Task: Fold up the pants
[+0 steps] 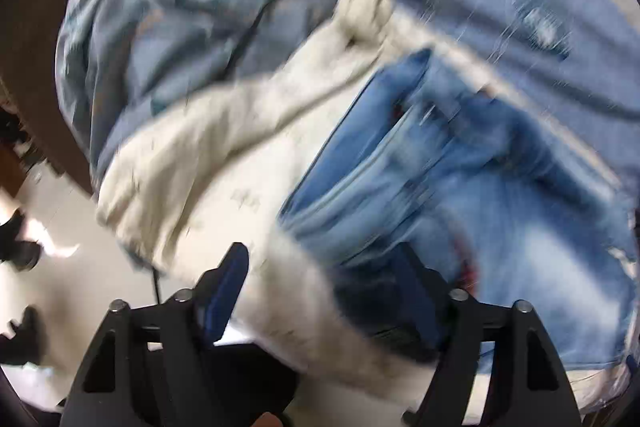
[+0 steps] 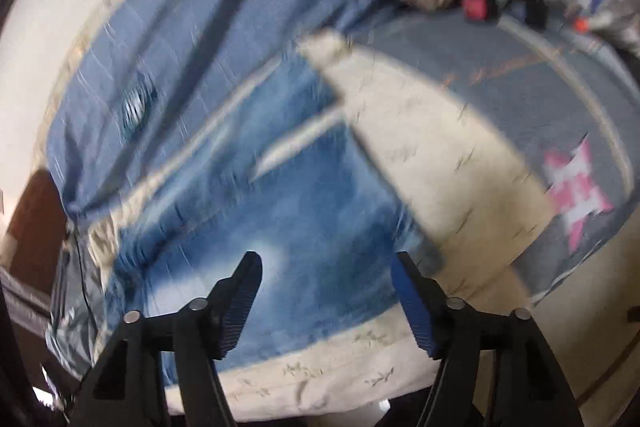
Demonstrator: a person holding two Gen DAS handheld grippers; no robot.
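Observation:
The blue jeans (image 1: 500, 187) lie bunched on a cream blanket (image 1: 200, 147) at the right of the blurred left wrist view. My left gripper (image 1: 320, 255) is open above the jeans' near edge, its right finger (image 1: 416, 291) over a dark fold and its left finger (image 1: 228, 287) over the blanket. In the right wrist view the jeans (image 2: 260, 207) spread flat across the middle. My right gripper (image 2: 326, 261) hangs open just above them, and nothing is pinched between its blue pads.
A pale blue striped cloth (image 2: 180, 27) lies beyond the jeans. The cream blanket (image 2: 440, 155) folds over a grey-blue cover with a pink and white motif (image 2: 580, 187). Small red and black items (image 2: 476, 3) sit at the far edge. Pale floor (image 1: 60, 267) and dark shoes (image 1: 20, 251) show left.

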